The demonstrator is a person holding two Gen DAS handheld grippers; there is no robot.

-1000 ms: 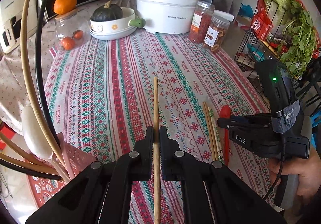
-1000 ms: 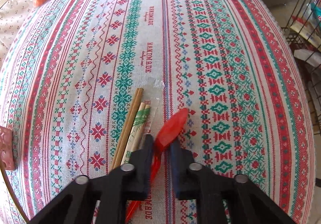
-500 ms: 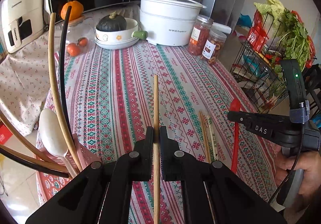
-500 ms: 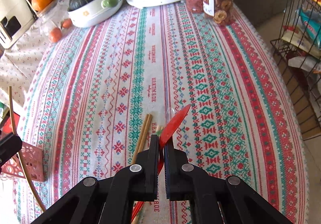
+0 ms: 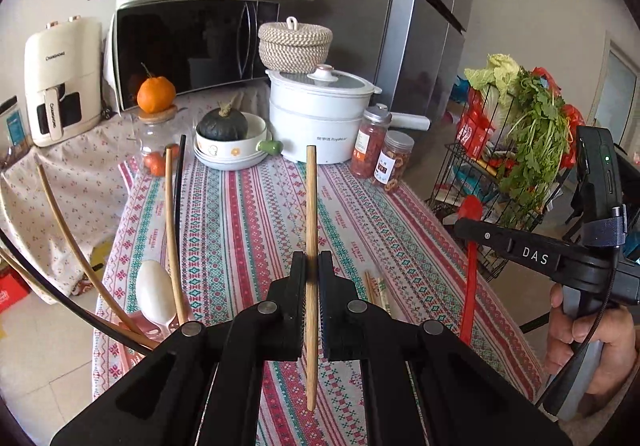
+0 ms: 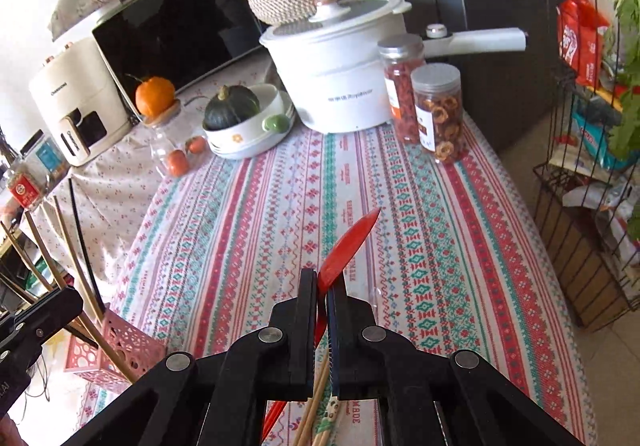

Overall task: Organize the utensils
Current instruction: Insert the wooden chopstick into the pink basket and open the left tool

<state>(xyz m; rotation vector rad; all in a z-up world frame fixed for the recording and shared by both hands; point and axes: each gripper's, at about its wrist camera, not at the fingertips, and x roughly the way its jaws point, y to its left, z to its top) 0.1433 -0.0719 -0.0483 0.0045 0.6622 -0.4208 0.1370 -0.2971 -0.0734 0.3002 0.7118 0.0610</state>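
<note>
Looking through the left wrist view, I have the left claw (image 5: 311, 274) clenched on a single light wooden chopstick (image 5: 311, 230), held clear above the counter (image 5: 248, 214) with its striped red and green cloth; the stick's long axis runs straight along the fingers, its far tip pointing at the white lidded pot (image 5: 320, 118). The pink perforated plastic utensil holder (image 5: 154, 328) sits at the counter's near left corner, already bristling with chopsticks and a white spoon (image 5: 154, 294). In the right wrist view, the right claw (image 6: 322, 302) grips a red plastic spoon (image 6: 348, 250) by its neck, bowl pointing forward and up, handle trailing down beneath the fingers, also off the cloth. More wooden chopsticks (image 6: 316, 402) lie on the counter below. I judge this the carrying step: next, both pieces must swing left over the holder and tip upright to drop in.
</note>
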